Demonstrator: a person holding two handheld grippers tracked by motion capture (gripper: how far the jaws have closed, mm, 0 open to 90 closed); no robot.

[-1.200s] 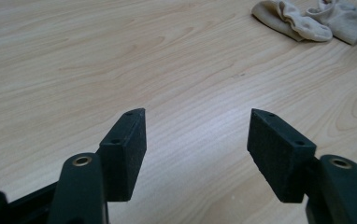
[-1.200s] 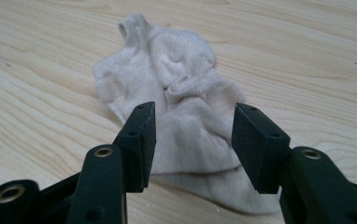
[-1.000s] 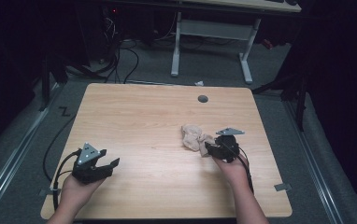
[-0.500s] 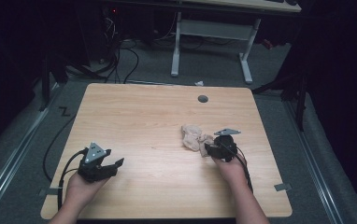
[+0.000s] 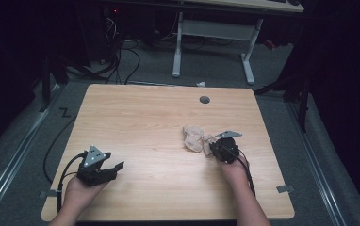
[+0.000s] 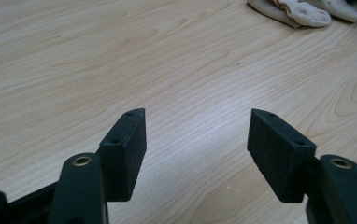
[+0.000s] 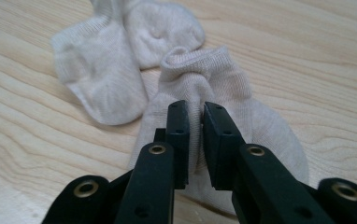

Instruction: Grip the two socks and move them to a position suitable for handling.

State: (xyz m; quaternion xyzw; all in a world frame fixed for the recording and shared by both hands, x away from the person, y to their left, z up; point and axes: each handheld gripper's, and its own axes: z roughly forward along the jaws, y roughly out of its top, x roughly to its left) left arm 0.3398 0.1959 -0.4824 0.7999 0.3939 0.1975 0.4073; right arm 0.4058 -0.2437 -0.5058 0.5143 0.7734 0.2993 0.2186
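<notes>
Clearly, the right gripper point(image 7: 194, 116) had its jaws nearly together, pinching a fold of the near sock point(image 7: 214, 84) between the pads; they had just been closing, and cloth sat between them. Only a thin ridge of knit showed in the narrow gap, and the pads pressed on it from both sides. That sock lay flat on the table point(image 5: 135, 117), its rolled cuff pointing away from the gripper. A second sock point(image 7: 97, 65) lay just beyond it and touching it, folded over itself, with its rounded end farther off. In the high view the socks point(image 5: 194, 137) made one pale bundle right of the table's middle, short of the round grommet point(image 5: 204, 99) near the far edge, and the right gripper point(image 5: 214, 149) met the bundle from the near right, held in the right hand point(image 5: 234, 167). The left gripper point(image 5: 114, 168) rested well apart from the socks, near the table's near left corner, held in the left hand point(image 5: 77, 193). Its jaws stood wide apart over bare wood, with nothing between the pads point(image 6: 127, 149) and nothing touching them; the bundle point(image 6: 303, 11) showed far beyond them in the left gripper view.
</notes>
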